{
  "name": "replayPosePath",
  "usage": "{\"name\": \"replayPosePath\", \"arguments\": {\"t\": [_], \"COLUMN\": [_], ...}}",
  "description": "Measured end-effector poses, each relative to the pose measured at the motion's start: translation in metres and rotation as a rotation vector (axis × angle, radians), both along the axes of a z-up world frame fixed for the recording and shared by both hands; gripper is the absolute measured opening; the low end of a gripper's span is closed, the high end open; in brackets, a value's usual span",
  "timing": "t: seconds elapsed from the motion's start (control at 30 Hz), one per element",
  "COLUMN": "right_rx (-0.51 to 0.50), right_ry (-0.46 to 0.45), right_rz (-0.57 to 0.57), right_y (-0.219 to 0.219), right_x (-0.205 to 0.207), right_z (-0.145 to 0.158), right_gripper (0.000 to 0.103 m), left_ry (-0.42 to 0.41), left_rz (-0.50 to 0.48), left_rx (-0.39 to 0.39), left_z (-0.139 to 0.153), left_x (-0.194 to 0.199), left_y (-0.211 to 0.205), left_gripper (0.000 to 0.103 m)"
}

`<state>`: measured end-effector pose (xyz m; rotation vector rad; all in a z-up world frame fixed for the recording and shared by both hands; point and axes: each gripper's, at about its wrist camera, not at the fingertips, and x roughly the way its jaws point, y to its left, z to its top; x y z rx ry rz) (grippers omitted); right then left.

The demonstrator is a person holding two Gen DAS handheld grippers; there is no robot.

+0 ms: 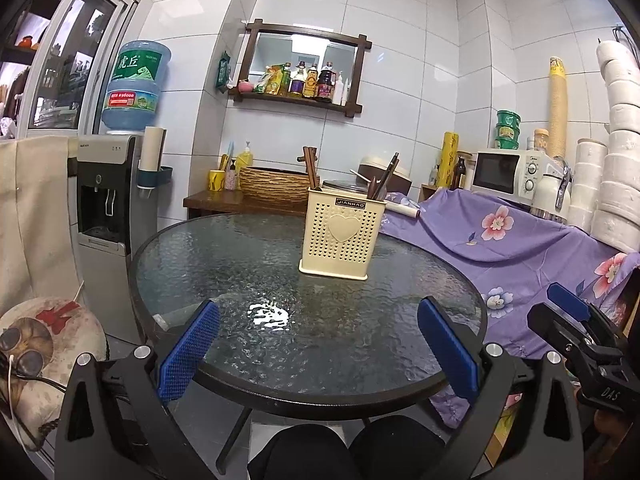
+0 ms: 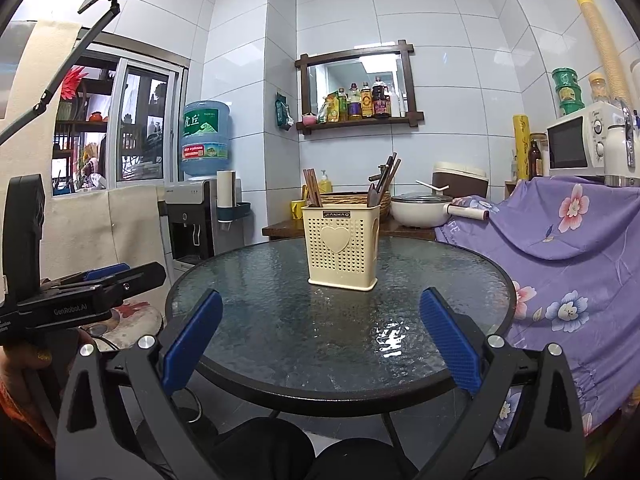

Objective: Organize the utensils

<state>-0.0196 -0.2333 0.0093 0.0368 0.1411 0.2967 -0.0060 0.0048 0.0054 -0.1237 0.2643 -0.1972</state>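
Observation:
A cream perforated utensil holder [image 1: 342,234] with a heart on its front stands upright on the round glass table [image 1: 224,264], past its middle. It also shows in the right wrist view [image 2: 341,249]. Brown chopsticks [image 1: 310,170] stick up from its left side and dark-handled utensils [image 1: 384,182] from its right side. They show in the right wrist view as chopsticks [image 2: 312,188] and utensils [image 2: 384,182]. My left gripper [image 1: 318,344] is open and empty over the table's near edge. My right gripper [image 2: 320,336] is open and empty, also at the near edge.
A water dispenser [image 1: 108,200] stands left of the table. A purple flowered cloth [image 1: 520,248] covers the counter on the right, with a microwave [image 1: 508,172] on it. A wooden side table with a woven basket [image 1: 276,184] and a white pot [image 2: 420,210] stands behind.

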Motion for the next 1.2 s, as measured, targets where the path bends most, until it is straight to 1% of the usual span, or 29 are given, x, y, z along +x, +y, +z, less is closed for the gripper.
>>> {"name": "replayPosePath", "arguments": {"t": [0.13, 0.27, 0.47, 0.73, 1.2], "right_rx": [0.003, 0.006, 0.006, 0.007, 0.01], "right_ry": [0.007, 0.009, 0.014, 0.013, 0.02], "right_rz": [0.0, 0.0, 0.001, 0.002, 0.004], "right_y": [-0.0001, -0.0013, -0.0001, 0.0002, 0.0005], "right_x": [0.0012, 0.0023, 0.0036, 0.004, 0.0045], "right_z": [-0.0004, -0.0004, -0.0013, -0.0013, -0.0033], "right_gripper": [0.097, 0.097, 0.097, 0.097, 0.097], "left_ry": [0.007, 0.009, 0.017, 0.015, 0.029], "left_rz": [-0.006, -0.004, -0.006, -0.01, -0.007], "left_rx": [-0.001, 0.016, 0.002, 0.002, 0.022], "left_z": [-0.0004, 0.0002, -0.0005, -0.0005, -0.0002], "left_x": [0.0003, -0.0002, 0.0008, -0.0003, 0.0024], "left_y": [-0.0005, -0.0031, -0.0003, -0.0005, -0.0031], "left_gripper": [0.097, 0.097, 0.097, 0.097, 0.097]}}
